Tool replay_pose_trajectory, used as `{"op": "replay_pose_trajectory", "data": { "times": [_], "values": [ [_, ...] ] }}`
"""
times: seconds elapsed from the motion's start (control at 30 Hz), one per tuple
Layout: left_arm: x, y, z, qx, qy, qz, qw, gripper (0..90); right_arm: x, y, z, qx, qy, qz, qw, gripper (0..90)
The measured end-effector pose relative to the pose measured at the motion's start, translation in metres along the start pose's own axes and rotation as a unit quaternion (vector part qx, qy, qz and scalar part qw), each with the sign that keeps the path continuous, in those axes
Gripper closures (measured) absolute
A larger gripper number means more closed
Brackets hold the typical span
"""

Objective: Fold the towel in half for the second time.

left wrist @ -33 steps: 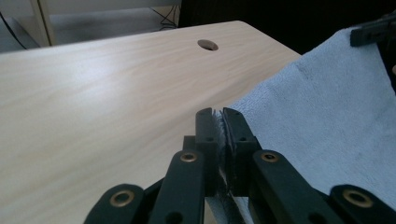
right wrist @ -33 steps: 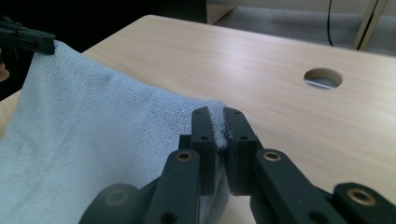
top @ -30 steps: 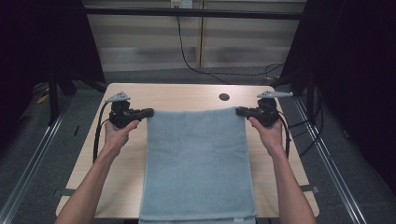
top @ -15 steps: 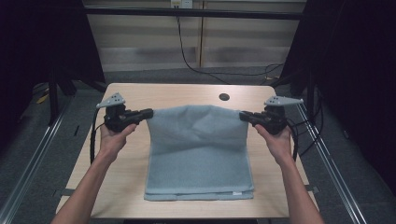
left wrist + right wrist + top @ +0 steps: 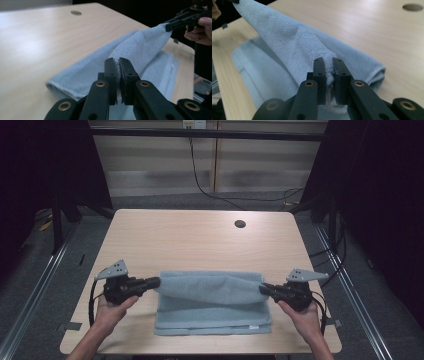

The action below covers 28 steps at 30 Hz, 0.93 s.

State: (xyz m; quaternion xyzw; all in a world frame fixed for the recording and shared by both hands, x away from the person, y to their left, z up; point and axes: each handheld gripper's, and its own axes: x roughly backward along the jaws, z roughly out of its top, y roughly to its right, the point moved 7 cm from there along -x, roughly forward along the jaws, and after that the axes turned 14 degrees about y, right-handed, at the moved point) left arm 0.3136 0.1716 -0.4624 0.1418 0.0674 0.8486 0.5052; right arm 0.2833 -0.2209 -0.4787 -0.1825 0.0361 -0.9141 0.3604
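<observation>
While L claw & R claw each stay clamped on a top corner of blue towel, lower centre of counter, fold approx. half done; corners yet to lay flat, release.

A towel is lying on the near half of the table, folded over on itself. The left gripper is sitting at its left upper corner, the right gripper at its right. A round hole is lying behind, toward the far right.
</observation>
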Motion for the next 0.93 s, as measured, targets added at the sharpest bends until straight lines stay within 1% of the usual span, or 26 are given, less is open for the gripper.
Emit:
{"op": "replay_pose_trajectory", "data": {
  "times": [0.03, 0.07, 0.1, 0.13, 0.2, 0.23, 0.27, 0.3, 0.33, 0.4, 0.43, 0.47, 0.5, 0.57, 0.6, 0.63, 0.67, 0.7, 0.73, 0.77, 0.8, 0.83, 0.87, 0.9, 0.93],
  "values": [
    [0.004, 0.004, -0.005, -0.003, -0.006, 0.002, 1.0000, 85.3, 0.003, -0.002, -0.005, -0.002, -0.004, 0.000, 1.0000, 80.6],
    [0.007, 0.006, -0.007, -0.003, -0.008, 0.000, 1.0000, 85.2, 0.009, -0.005, -0.008, 0.002, -0.007, -0.004, 1.0000, 80.0],
    [0.011, 0.009, -0.011, -0.001, -0.013, -0.006, 0.9999, 85.1, 0.012, -0.007, -0.009, 0.000, -0.005, -0.002, 1.0000, 79.2],
    [0.014, 0.011, -0.014, 0.004, -0.013, -0.006, 0.9999, 84.8, 0.016, -0.009, -0.011, -0.003, -0.004, 0.001, 1.0000, 77.2],
    [0.020, 0.013, -0.021, 0.010, -0.017, -0.011, 0.9997, 84.5, 0.025, -0.015, -0.014, -0.002, 0.001, 0.003, 1.0000, 74.0],
    [0.022, 0.015, -0.023, 0.011, -0.013, -0.010, 0.9998, 83.5, 0.030, -0.018, -0.015, -0.003, 0.004, 0.006, 1.0000, 72.3],
    [0.024, 0.020, -0.025, 0.019, -0.009, -0.021, 0.9996, 81.5, 0.033, -0.020, -0.016, -0.005, 0.006, 0.009, 0.9999, 69.3],
    [0.024, 0.023, -0.027, 0.019, -0.013, -0.027, 0.9994, 79.5, 0.037, -0.021, -0.016, -0.005, 0.008, 0.005, 0.9999, 68.2],
    [0.023, 0.024, -0.027, 0.011, -0.012, -0.016, 0.9997, 78.4, 0.039, -0.023, -0.015, -0.004, 0.013, 0.004, 0.9999, 68.3],
    [0.020, 0.024, -0.025, 0.011, -0.014, -0.021, 0.9996, 73.4, 0.041, -0.023, -0.012, -0.003, 0.019, 0.002, 0.9998, 66.8],
    [0.017, 0.021, -0.023, 0.009, -0.011, -0.013, 0.9998, 70.3, 0.040, -0.022, -0.009, -0.001, 0.022, 0.000, 0.9998, 65.8],
    [0.015, 0.018, -0.019, 0.011, -0.008, -0.004, 0.9999, 67.9, 0.037, -0.021, -0.007, 0.000, 0.023, -0.001, 0.9997, 64.3],
    [0.013, 0.014, -0.015, 0.006, -0.007, 0.004, 0.9999, 65.4, 0.035, -0.020, -0.004, 0.003, 0.022, -0.003, 0.9997, 62.1],
    [0.008, 0.004, -0.009, 0.005, -0.004, 0.020, 0.9998, 57.8, 0.029, -0.016, 0.001, 0.006, 0.023, -0.014, 0.9996, 60.4],
    [0.007, -0.002, -0.007, 0.003, 0.000, 0.032, 0.9995, 56.6, 0.025, -0.013, 0.003, 0.007, 0.024, -0.015, 0.9996, 59.4],
    [0.005, -0.008, -0.006, 0.008, 0.004, 0.038, 0.9992, 55.4, 0.022, -0.008, 0.005, 0.006, 0.026, -0.023, 0.9994, 57.7],
    [0.005, -0.014, -0.007, 0.009, 0.002, 0.043, 0.9990, 52.7, 0.018, -0.004, 0.006, 0.003, 0.029, -0.033, 0.9990, 55.4],
    [0.004, -0.019, -0.010, 0.006, 0.001, 0.050, 0.9987, 50.7, 0.015, 0.001, 0.006, 0.002, 0.030, -0.042, 0.9986, 53.1],
    [0.005, -0.024, -0.013, 0.007, 0.003, 0.048, 0.9988, 51.1, 0.012, 0.007, 0.004, -0.001, 0.028, -0.054, 0.9981, 51.3],
    [0.006, -0.028, -0.019, 0.012, -0.001, 0.044, 0.9990, 50.8, 0.010, 0.012, 0.001, -0.009, 0.028, -0.063, 0.9976, 49.6],
    [0.007, -0.035, -0.026, 0.009, -0.010, 0.057, 0.9983, 49.7, 0.008, 0.017, -0.002, -0.019, 0.031, -0.066, 0.9971, 47.8],
    [0.008, -0.040, -0.031, 0.006, -0.018, 0.073, 0.9971, 47.6, 0.007, 0.020, -0.007, -0.022, 0.029, -0.072, 0.9967, 46.1],
    [0.010, -0.045, -0.035, 0.005, -0.028, 0.086, 0.9959, 44.0, 0.006, 0.022, -0.011, -0.019, 0.019, -0.076, 0.9967, 44.3],
    [0.012, -0.048, -0.037, 0.006, -0.032, 0.094, 0.9951, 40.9, 0.006, 0.023, -0.016, -0.017, 0.012, -0.083, 0.9963, 41.8],
    [0.014, -0.050, -0.036, 0.011, -0.025, 0.103, 0.9943, 38.7, 0.006, 0.025, -0.019, -0.018, 0.012, -0.088, 0.9959, 40.5]
  ]
}}
